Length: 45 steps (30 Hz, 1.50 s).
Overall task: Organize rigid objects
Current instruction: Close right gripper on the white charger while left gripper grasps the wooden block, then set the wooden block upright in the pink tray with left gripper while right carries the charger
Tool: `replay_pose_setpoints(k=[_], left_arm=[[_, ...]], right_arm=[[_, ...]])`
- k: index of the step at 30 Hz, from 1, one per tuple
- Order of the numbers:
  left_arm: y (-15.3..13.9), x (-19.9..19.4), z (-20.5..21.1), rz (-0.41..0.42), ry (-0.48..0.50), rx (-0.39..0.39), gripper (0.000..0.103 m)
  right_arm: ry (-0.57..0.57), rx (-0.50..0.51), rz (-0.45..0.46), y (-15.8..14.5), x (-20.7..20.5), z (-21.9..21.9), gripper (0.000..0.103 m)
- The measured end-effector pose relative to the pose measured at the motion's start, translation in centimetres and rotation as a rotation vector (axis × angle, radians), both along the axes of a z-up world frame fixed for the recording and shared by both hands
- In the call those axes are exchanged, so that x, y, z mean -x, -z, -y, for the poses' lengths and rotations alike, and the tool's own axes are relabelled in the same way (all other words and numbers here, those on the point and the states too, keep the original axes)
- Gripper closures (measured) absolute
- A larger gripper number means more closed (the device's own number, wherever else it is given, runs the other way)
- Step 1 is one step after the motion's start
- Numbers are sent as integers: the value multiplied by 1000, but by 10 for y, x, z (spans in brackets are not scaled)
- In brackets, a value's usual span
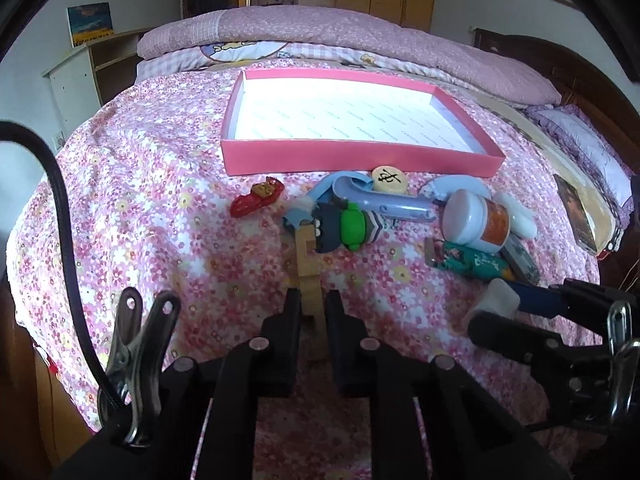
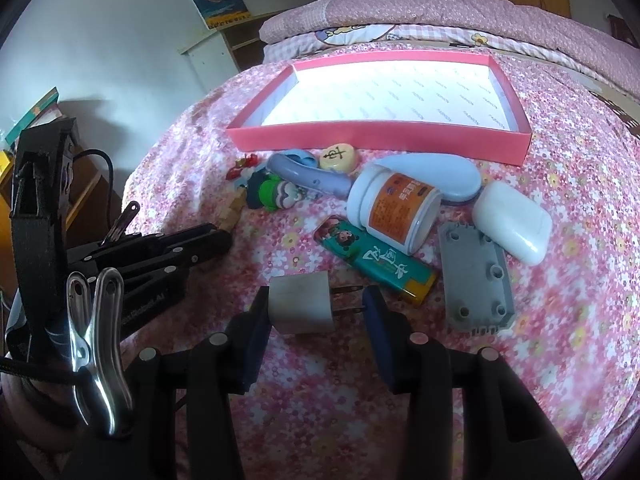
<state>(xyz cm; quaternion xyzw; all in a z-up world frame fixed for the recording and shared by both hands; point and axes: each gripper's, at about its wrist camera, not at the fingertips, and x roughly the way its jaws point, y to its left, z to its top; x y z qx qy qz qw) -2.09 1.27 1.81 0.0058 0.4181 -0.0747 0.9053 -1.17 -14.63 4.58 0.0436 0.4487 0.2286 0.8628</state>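
Presently, one pink tray (image 2: 380,136) sits empty on the floral bedspread (image 1: 140,200); about ten small items lie before it. Left gripper (image 1: 313,308) is clamped on one wooden block (image 1: 307,264). Right gripper (image 2: 316,304) grips one white plug adapter (image 2: 300,304). Bedroom: folded quilt (image 1: 320,28), wardrobe behind. The block's near end is hidden.

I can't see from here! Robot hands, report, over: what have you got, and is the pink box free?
Left gripper shut on wooden block. Right gripper holds white charger plug. Pink box empty, path clear; other toys piled in front.
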Motion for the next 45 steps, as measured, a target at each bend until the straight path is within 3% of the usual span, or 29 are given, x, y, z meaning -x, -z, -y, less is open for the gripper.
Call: replay_pose_setpoints(k=[30,45], left_arm=[[-56,8,-7,122,9,72,91],[-77,-35,6,190,20,34,91]], right_arm=[[-30,9,75,-26,1,-7,57],[-14,1,111,-38,-13,5,57]])
